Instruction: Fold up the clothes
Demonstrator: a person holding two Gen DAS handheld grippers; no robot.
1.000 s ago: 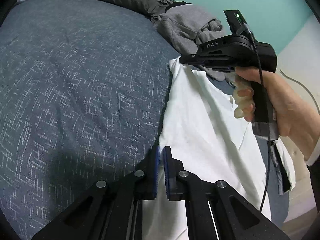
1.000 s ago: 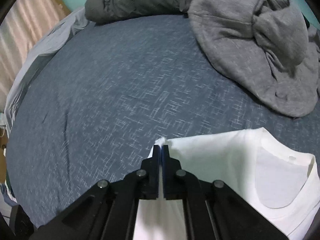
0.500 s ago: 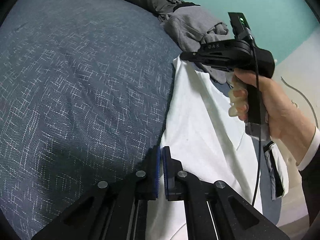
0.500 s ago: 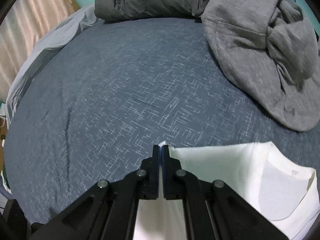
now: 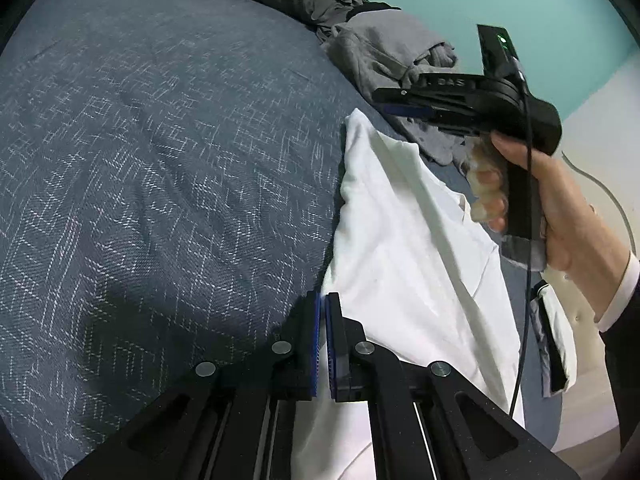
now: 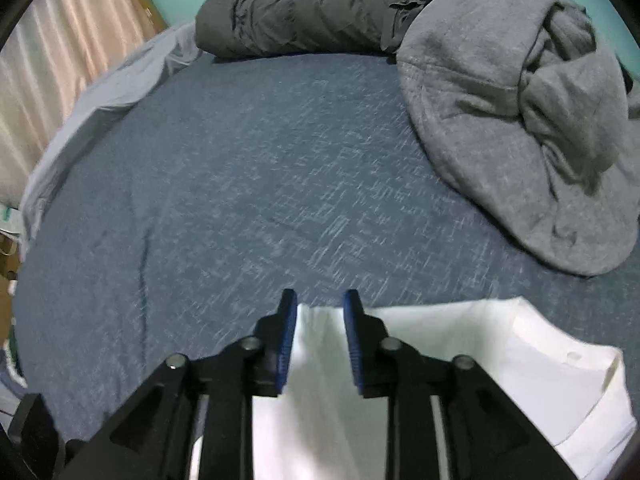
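One white shirt (image 5: pixel 404 248), one grey sweatshirt (image 6: pixel 520 120), one dark jacket (image 6: pixel 296 12), two claws.

Left tongs (image 5: pixel 322 312) pinch the white shirt (image 5: pixel 404 248) edge at 6 o'clock; right tongs (image 5: pixel 404 109) (hand-held) hover at 2 o'clock.

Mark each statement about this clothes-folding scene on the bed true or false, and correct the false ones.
1. The right claw is open above the white T-shirt. True.
2. The left claw is wide open. False: it is shut at the shirt's edge.
3. A grey sweatshirt lies crumpled on the blue bedspread. True.
4. The T-shirt lies on top of the sweatshirt. False: they lie apart.
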